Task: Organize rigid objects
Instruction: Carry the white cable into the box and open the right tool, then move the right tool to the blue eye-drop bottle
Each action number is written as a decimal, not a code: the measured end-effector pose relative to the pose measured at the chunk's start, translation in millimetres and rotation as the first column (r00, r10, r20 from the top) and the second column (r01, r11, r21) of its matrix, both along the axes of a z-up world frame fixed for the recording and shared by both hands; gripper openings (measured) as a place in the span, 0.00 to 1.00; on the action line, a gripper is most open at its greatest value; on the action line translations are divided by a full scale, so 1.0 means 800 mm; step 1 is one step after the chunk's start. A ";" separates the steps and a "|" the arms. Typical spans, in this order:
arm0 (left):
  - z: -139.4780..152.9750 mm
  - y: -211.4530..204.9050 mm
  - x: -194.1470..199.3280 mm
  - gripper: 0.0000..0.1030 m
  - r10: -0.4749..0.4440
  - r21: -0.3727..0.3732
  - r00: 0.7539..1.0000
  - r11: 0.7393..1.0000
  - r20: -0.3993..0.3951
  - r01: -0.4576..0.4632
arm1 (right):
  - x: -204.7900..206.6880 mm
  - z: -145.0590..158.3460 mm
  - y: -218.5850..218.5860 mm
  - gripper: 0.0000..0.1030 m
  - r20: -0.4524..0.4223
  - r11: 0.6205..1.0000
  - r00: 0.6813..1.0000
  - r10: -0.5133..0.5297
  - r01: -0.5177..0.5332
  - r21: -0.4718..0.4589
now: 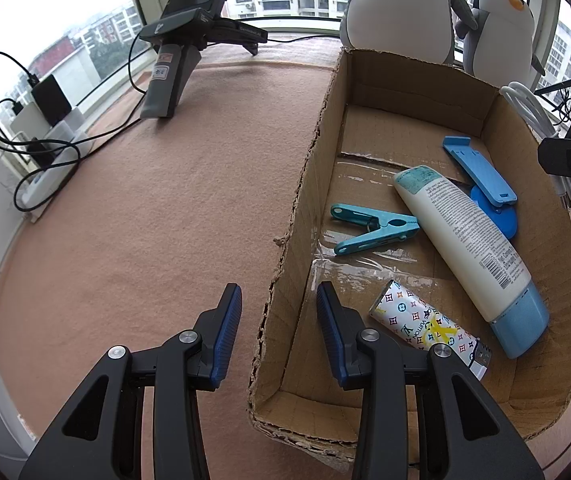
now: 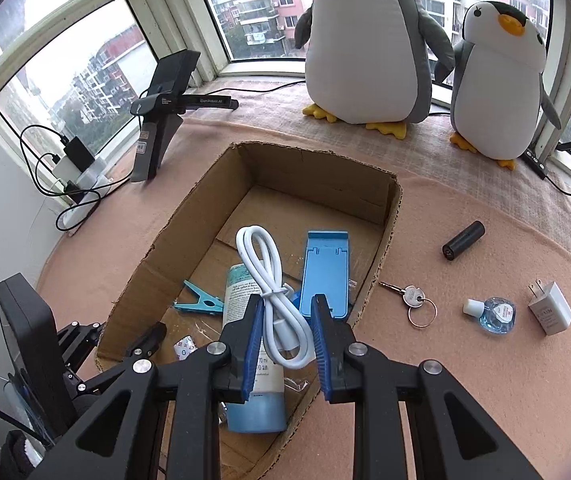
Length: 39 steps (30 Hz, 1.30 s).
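Right wrist view: the right gripper (image 2: 285, 332) hangs over the near end of an open cardboard box (image 2: 381, 240), its jaws narrowed around a coiled white cable (image 2: 273, 292).
Cable hold: the pads pinch the loops near the plug end; the rest of the coil stands up and forward over the box.
Left wrist view: the left gripper (image 1: 279, 332) is spread wide and holds nothing, straddling the torn near-left wall of the box.
Already in the box: a teal clothes peg (image 1: 373, 230), a white tube with a blue cap (image 1: 469, 252), a blue phone stand (image 1: 479, 172) and a small patterned can (image 1: 425, 320).
Waiting on the counter: to the right of the box lie a black cylinder (image 2: 463, 240), a key on a ring (image 2: 411, 296), a small clear bottle (image 2: 493, 312) and a white plug adapter (image 2: 549, 306).
Step in hand: likely dropping the cable into the box.
Doing it well: lower it toward bare cardboard beyond the tube, then part the jaws fully so no loop snags on a pad.
Risk: a springy coil may uncurl and drape over the wall.
Hard to make out: the tube's cap end sits under the right gripper; print on the labels is unreadable; the large toy penguin (image 2: 365, 40) behind the box is cut off at the top.
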<state>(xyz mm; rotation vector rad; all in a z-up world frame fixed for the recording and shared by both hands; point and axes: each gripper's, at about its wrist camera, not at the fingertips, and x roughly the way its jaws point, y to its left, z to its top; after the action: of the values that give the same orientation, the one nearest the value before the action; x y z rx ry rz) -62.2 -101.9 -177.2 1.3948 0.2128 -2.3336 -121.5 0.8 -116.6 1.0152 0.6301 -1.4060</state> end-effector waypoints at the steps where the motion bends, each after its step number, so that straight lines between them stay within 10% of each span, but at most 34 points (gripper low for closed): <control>1: 0.000 0.000 0.000 0.36 0.000 0.000 1.000 1.000 0.000 0.000 | 0.001 -0.001 -0.002 0.21 -0.005 1.000 1.000 0.000 0.000 0.002; 15: 0.000 -0.001 0.000 0.36 0.000 0.000 1.000 1.000 0.000 0.000 | 0.012 -0.003 -0.011 0.22 -0.035 1.000 0.999 0.031 -0.031 -0.001; 20: 0.001 -0.001 0.001 0.36 0.002 0.000 1.000 1.000 -0.001 -0.002 | 0.015 0.005 -0.011 0.59 -0.055 0.999 0.998 0.029 -0.031 -0.025; 39: 0.001 0.000 -0.001 0.36 0.002 -0.002 1.000 1.000 0.000 -0.002 | 0.006 0.012 0.001 0.59 -0.109 0.999 0.994 0.003 -0.007 -0.032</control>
<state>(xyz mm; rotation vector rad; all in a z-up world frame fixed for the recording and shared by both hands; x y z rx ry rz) -62.7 -102.1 -176.4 1.3932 0.2120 -2.3312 -116.9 1.7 -106.8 0.9151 0.6869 -1.4699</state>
